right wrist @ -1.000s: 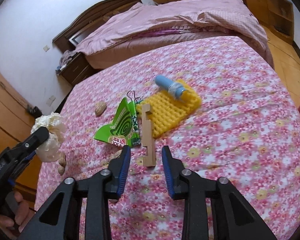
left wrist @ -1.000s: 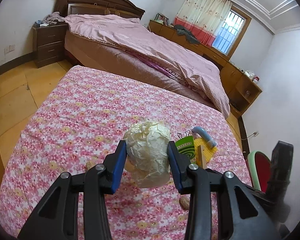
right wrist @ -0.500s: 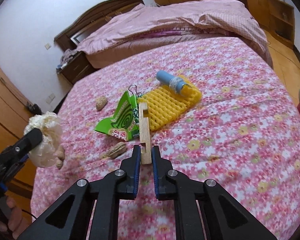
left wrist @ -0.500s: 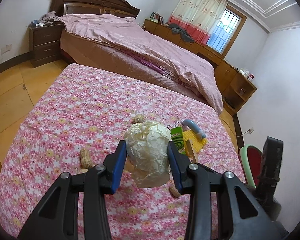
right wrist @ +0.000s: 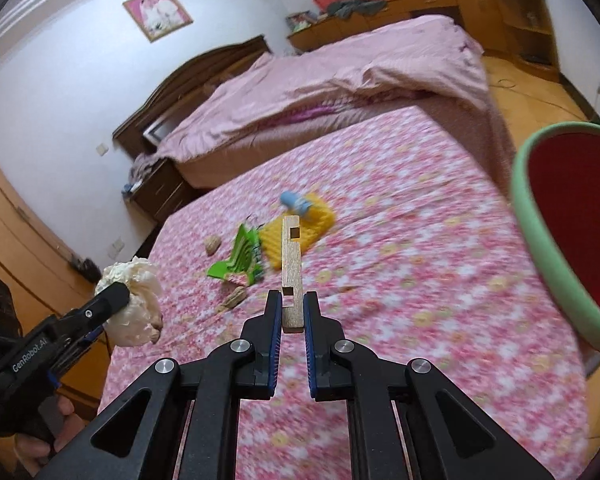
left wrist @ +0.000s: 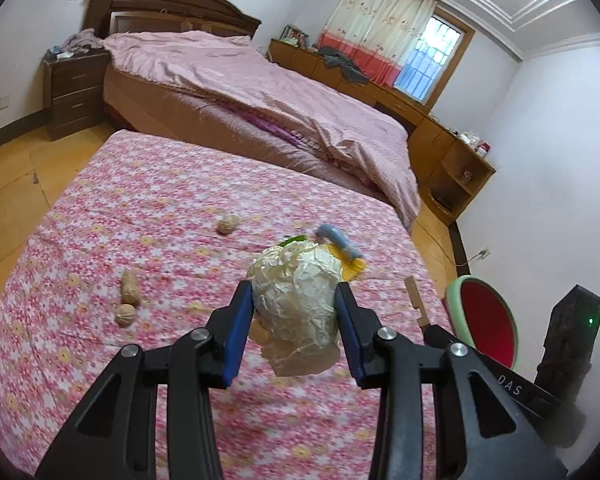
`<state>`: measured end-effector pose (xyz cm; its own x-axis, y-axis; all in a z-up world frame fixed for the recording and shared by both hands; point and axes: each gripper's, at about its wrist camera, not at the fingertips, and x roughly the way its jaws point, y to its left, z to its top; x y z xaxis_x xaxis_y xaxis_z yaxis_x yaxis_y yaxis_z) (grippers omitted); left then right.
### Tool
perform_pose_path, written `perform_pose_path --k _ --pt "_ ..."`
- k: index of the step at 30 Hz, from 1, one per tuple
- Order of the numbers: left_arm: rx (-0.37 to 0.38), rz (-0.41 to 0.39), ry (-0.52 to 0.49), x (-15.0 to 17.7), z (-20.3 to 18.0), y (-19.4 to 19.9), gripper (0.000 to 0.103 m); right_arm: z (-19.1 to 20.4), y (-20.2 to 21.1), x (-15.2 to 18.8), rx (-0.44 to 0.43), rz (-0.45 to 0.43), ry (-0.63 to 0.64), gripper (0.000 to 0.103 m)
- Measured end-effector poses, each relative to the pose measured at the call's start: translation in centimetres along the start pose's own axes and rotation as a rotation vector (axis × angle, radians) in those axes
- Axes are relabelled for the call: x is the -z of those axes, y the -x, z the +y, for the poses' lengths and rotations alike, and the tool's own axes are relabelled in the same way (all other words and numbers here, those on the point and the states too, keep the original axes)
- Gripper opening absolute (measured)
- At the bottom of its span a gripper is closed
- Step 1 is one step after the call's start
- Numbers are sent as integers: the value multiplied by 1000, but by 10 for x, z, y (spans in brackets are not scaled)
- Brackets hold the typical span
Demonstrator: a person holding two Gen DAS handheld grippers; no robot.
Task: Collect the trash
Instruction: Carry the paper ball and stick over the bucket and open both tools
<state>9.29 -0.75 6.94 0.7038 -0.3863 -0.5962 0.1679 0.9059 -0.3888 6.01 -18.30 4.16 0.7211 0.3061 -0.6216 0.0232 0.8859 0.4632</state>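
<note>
My left gripper [left wrist: 294, 308] is shut on a crumpled ball of white paper [left wrist: 296, 300] and holds it above the floral cloth; it also shows in the right wrist view [right wrist: 130, 312]. My right gripper [right wrist: 291, 308] is shut on a notched wooden strip [right wrist: 291, 264] and holds it lifted off the cloth; the strip also shows in the left wrist view [left wrist: 416, 300]. A bin with a green rim and red inside [right wrist: 564, 236] stands at the table's right edge, also in the left wrist view [left wrist: 484, 320].
On the floral cloth [right wrist: 400, 288] lie a green wrapper [right wrist: 240, 256], a yellow mesh pad [right wrist: 304, 232] with a blue tube [right wrist: 294, 202], peanuts [left wrist: 129, 286] and walnuts [left wrist: 227, 224]. A bed [left wrist: 260, 92] stands beyond the table.
My right gripper closed on the wooden strip and lifted it off the cloth, swinging right toward the bin. My left gripper pulled back and up with the paper ball.
</note>
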Motion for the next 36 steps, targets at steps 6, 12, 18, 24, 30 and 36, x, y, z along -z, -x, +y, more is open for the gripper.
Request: perform_pose_path --k 6,12,18,24,30,36 --pt "40 26 -39 7 -30 -4 42 -25 34 4 11 -54 -56 10" --pt "75 54 -77 14 -59 -11 42 -52 66 3 32 -109 -106 10" --pt "110 93 -103 17 -83 -22 42 -78 91 2 58 -162 -160 10" --pt "142 111 -153 22 -107 -31 42 -100 107 1 90 -191 -202 10" --pt "167 137 -192 27 -132 -47 42 -126 113 3 116 -204 -258 10" --pt "204 160 -223 30 -159 -62 42 -152 119 2 140 -222 -301 10"
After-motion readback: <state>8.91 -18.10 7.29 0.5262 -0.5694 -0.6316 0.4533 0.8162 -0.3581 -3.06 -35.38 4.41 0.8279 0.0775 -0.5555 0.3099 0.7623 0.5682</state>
